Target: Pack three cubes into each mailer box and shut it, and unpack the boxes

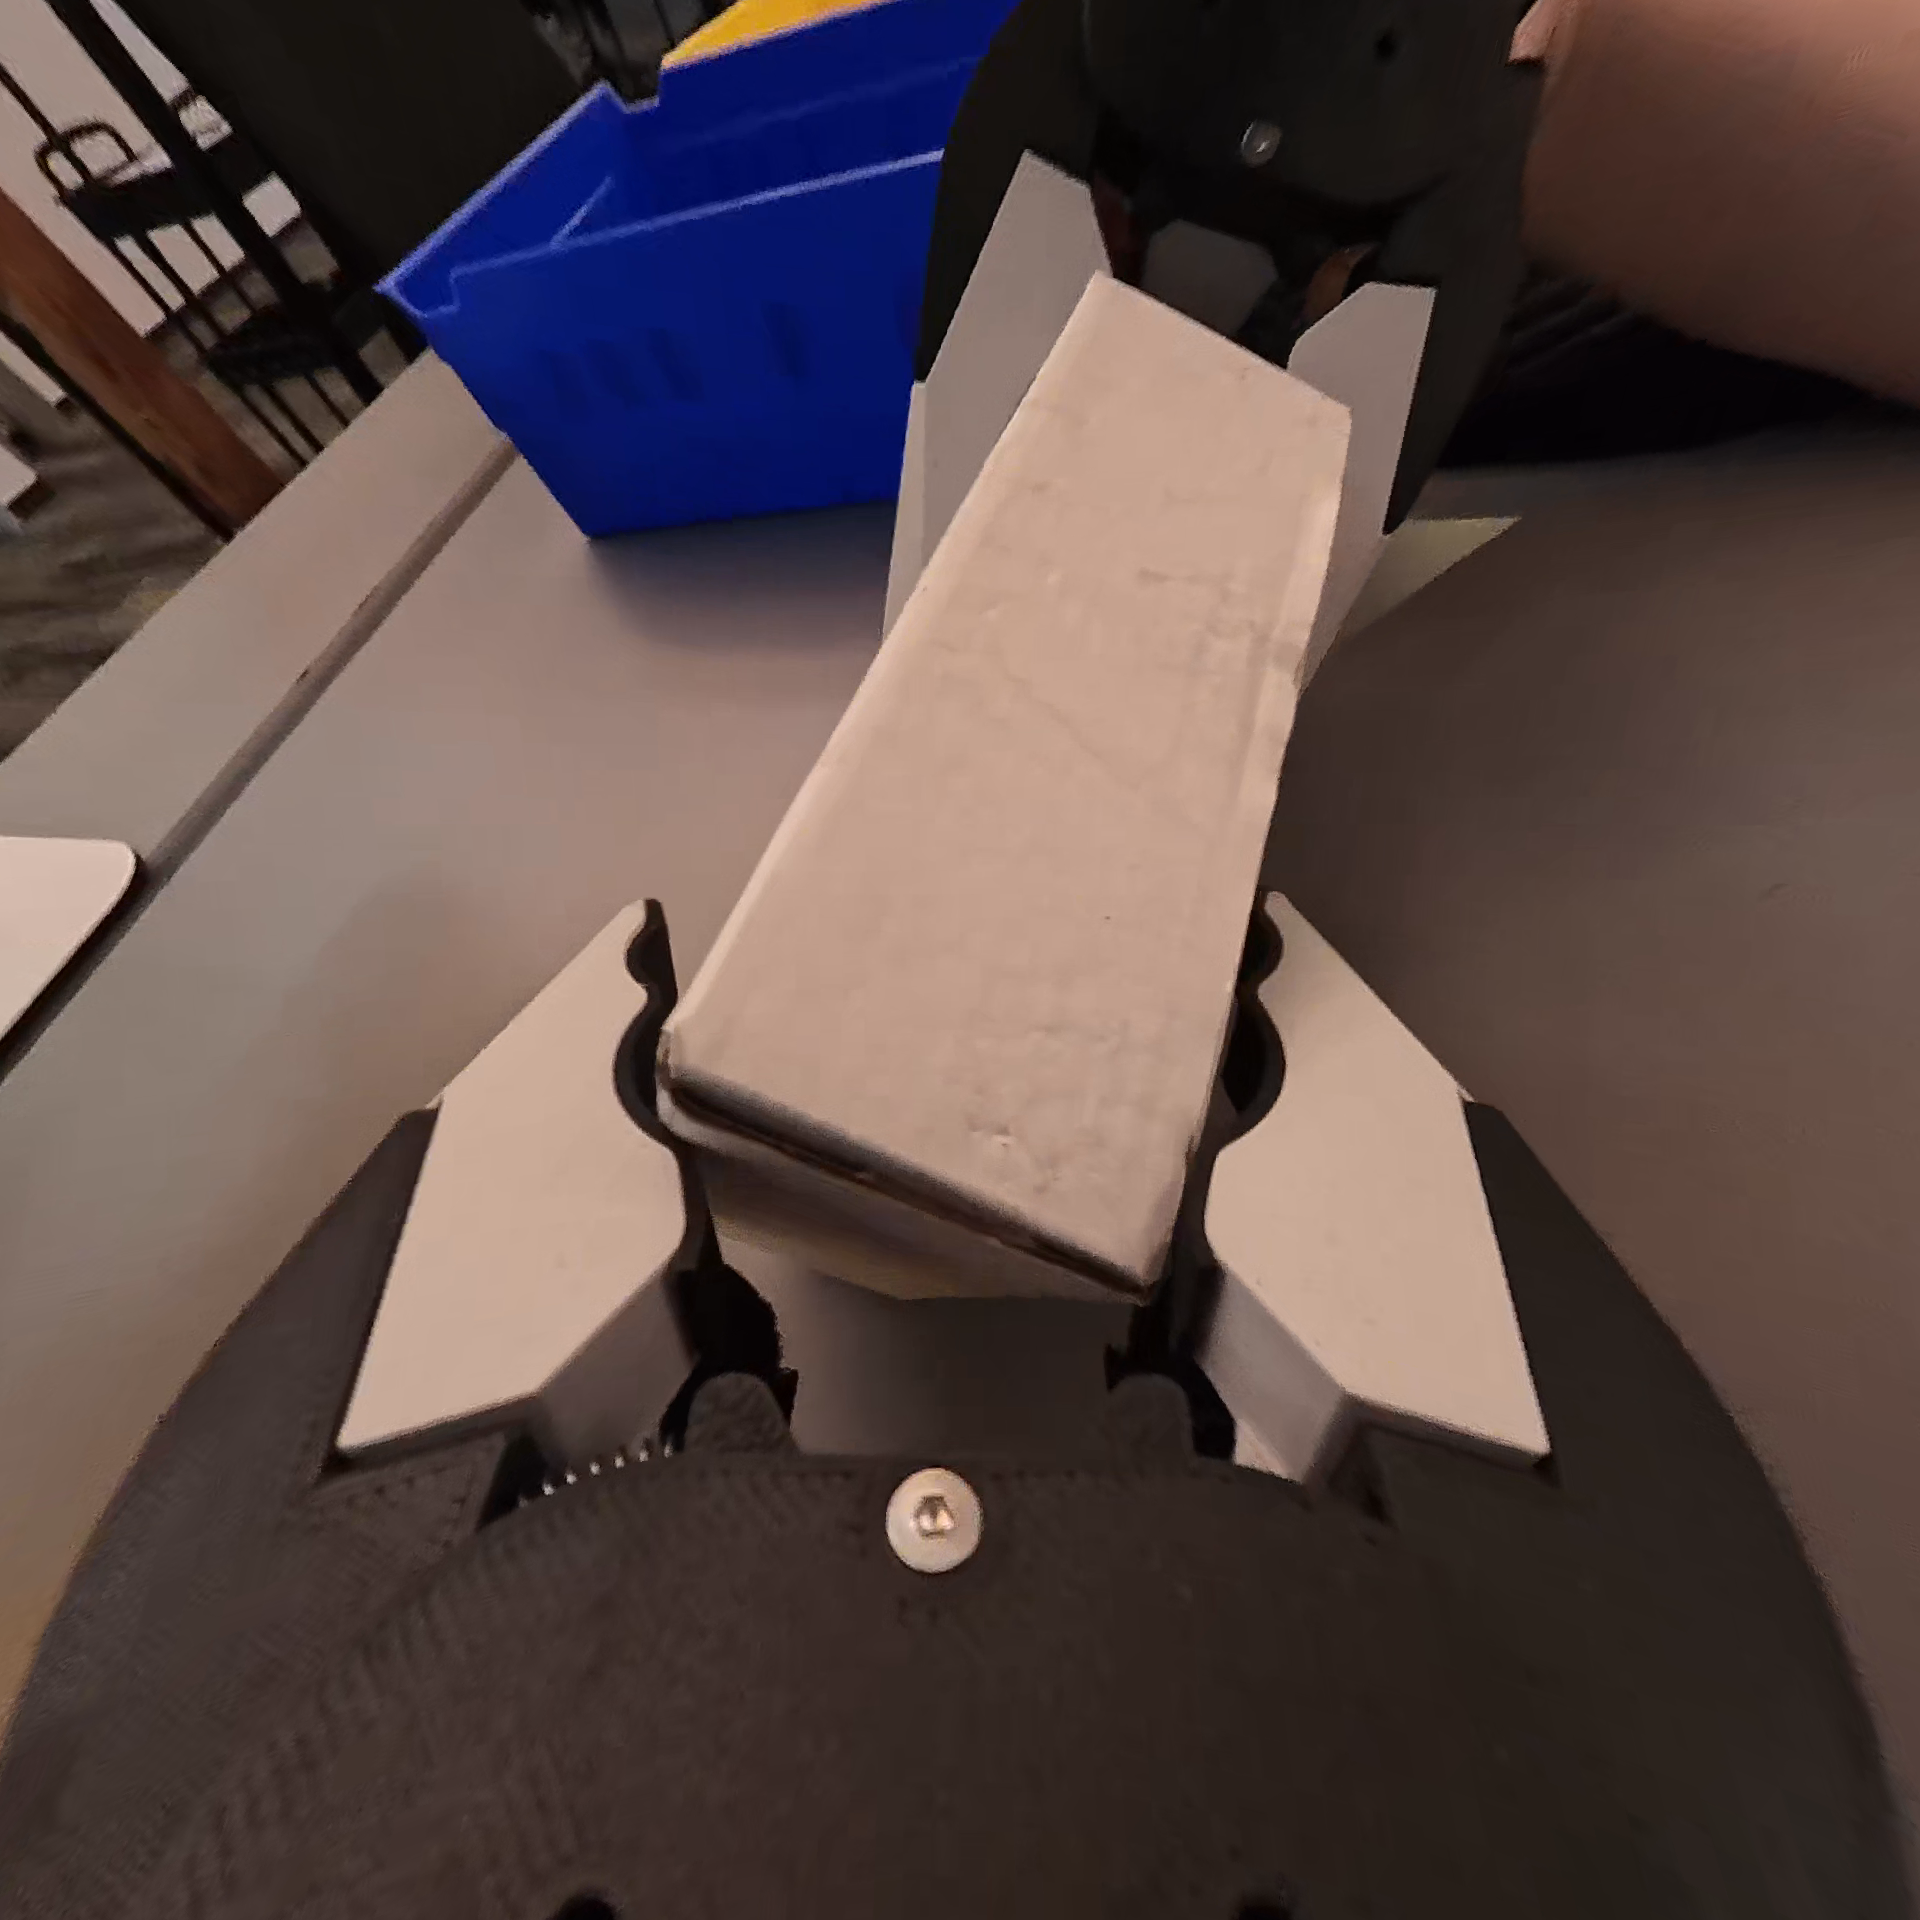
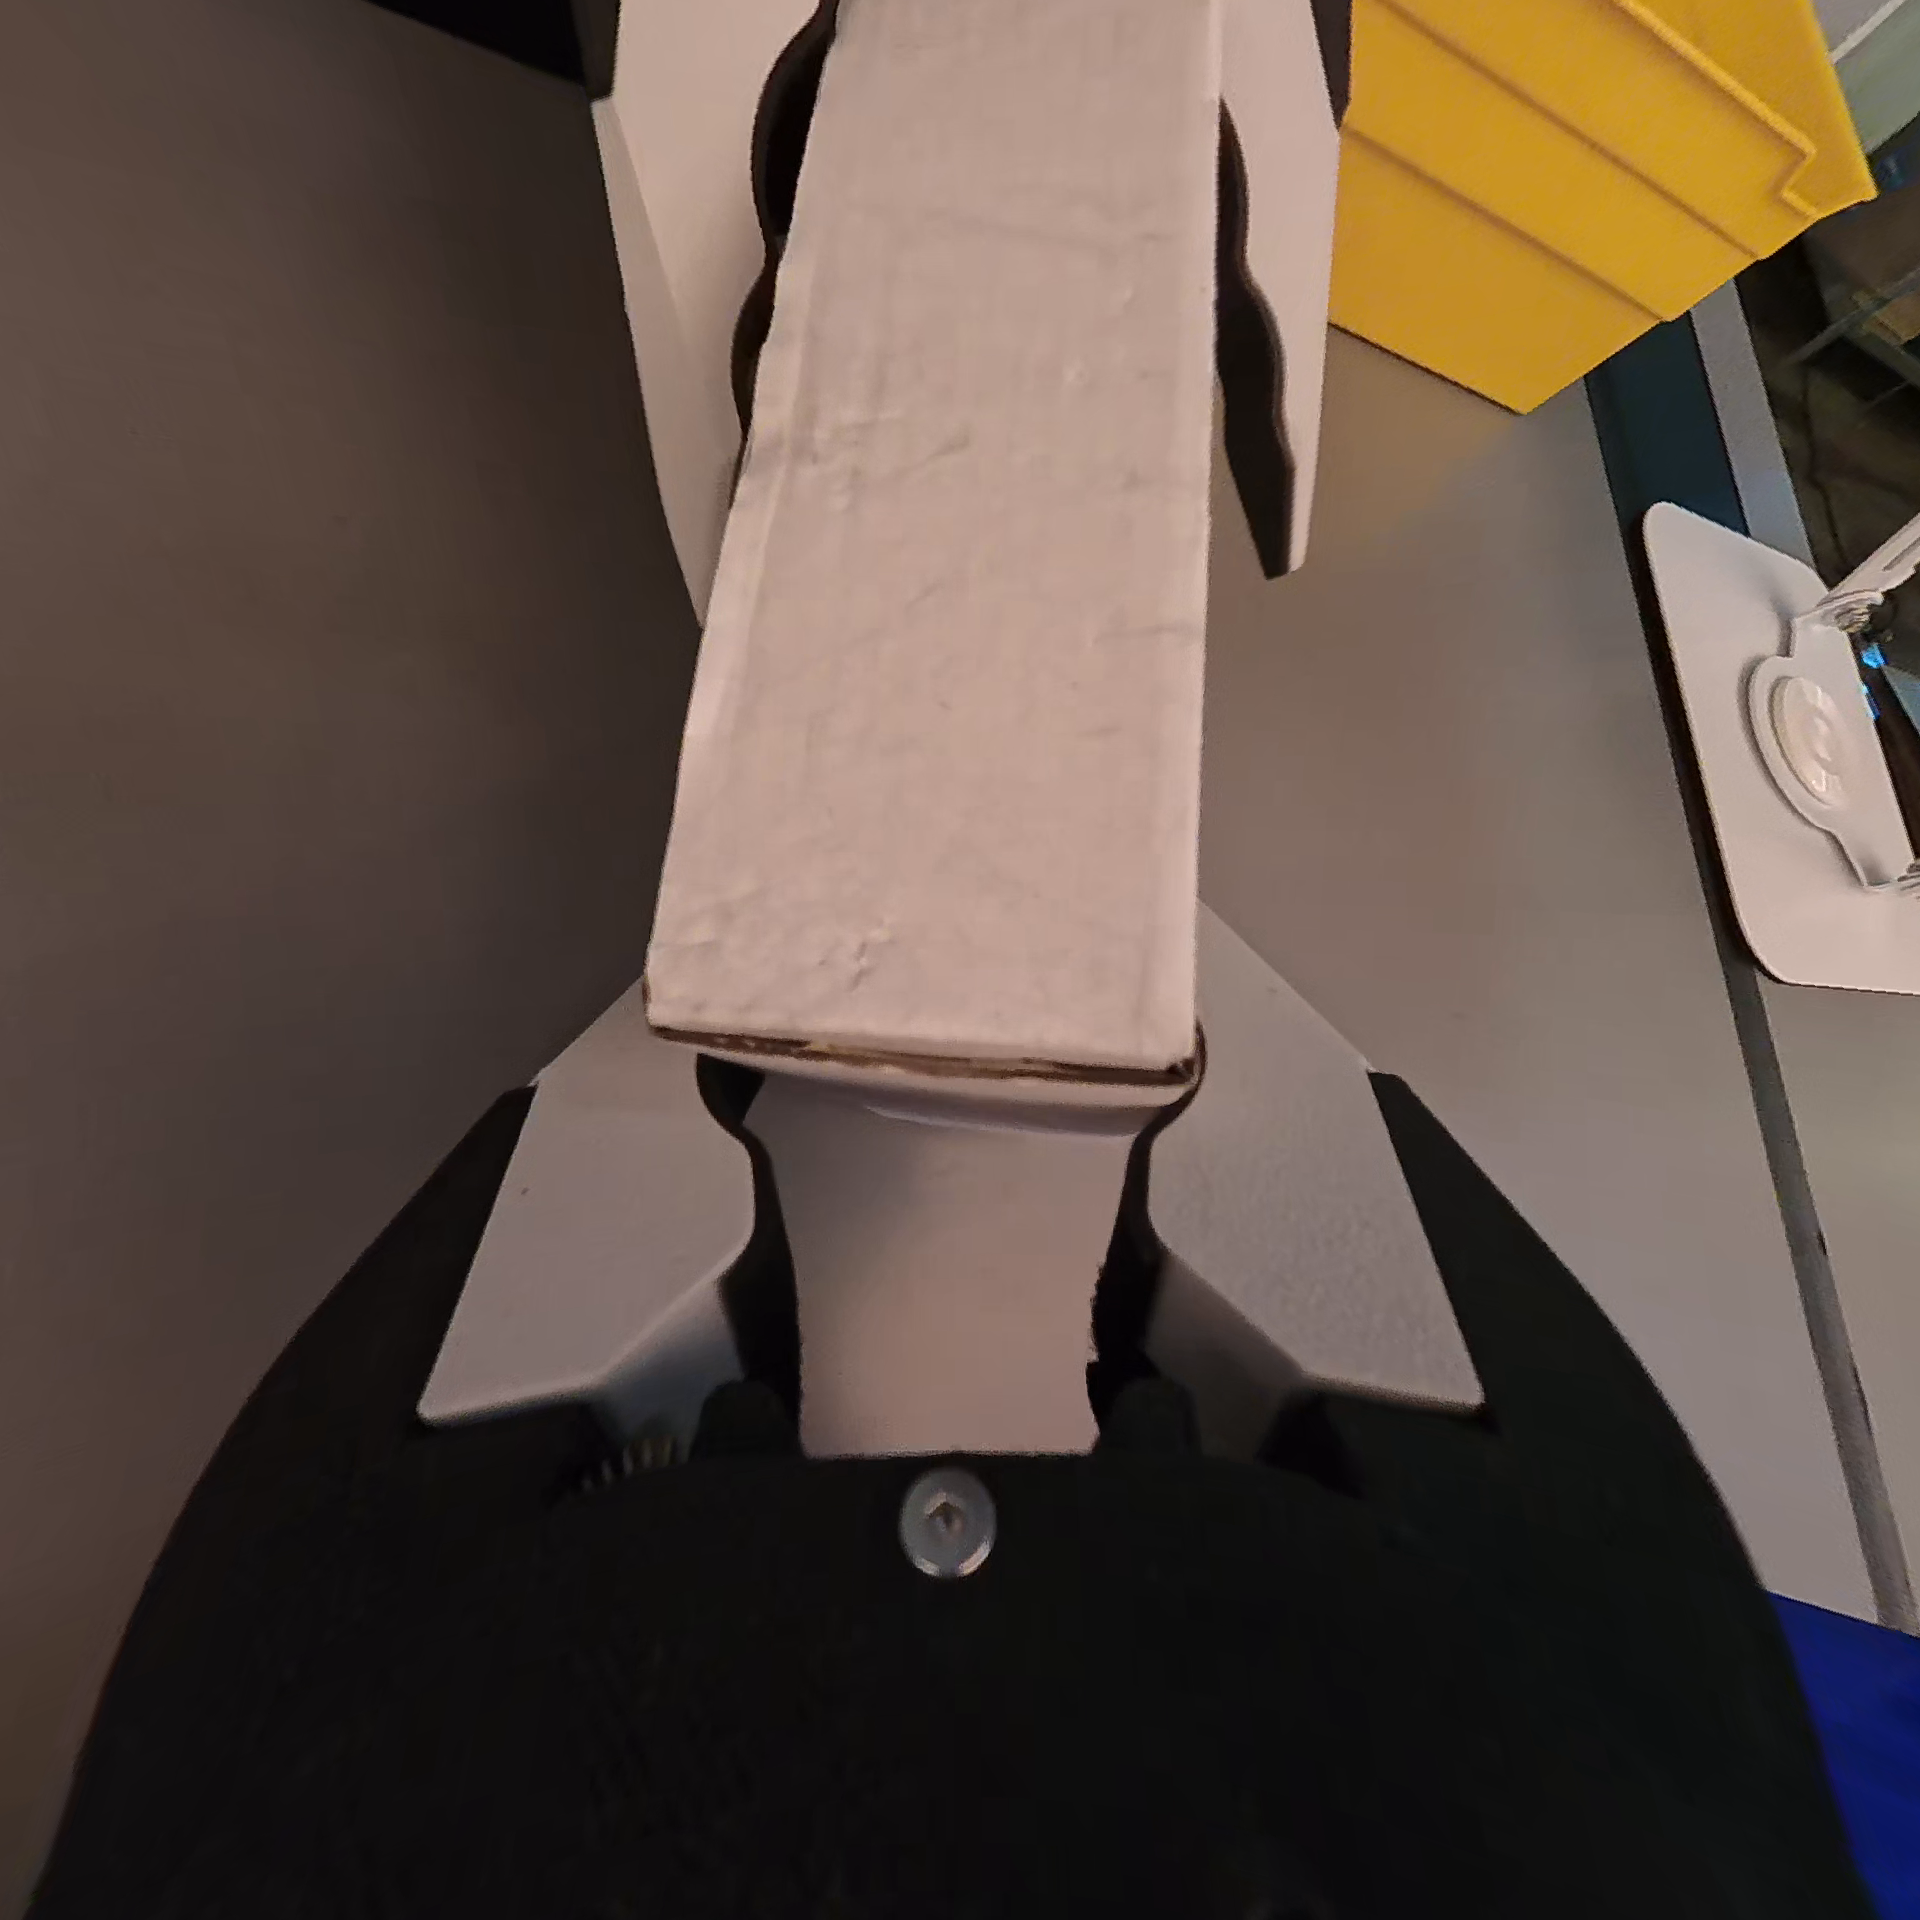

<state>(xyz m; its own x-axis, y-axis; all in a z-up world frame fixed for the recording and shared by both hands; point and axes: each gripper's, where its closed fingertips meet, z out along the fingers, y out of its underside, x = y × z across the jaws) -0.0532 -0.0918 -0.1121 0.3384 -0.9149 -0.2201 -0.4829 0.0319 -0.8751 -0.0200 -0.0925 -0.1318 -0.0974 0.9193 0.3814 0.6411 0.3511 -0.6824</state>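
While both tools clamp the white mailer box (image 1: 1023, 790) at opposite ends, I hold it clear of the grey table (image 1: 436, 790), lid closed as far as I can see. My left gripper (image 1: 940, 1049) is closed on the near end in its own view; the right gripper (image 2: 940, 1060) is closed on the other end, seen far off in the left wrist view at (image 1: 1164, 343).

Orientation: the box's long axis runs straight from one gripper to the other. In the left wrist view it points up and slightly right, toward the blue bin (image 1: 707, 343) side, with the broad lid face up.

Judgement on step: carrying or reorienting a shut box. To do this well I should move both grippers together so the spacing stays fixed, avoid twisting the cardboard, and squeeze gently enough not to crush it. Contents not visible. A yellow bin (image 2: 1538, 177) sits beyond it.
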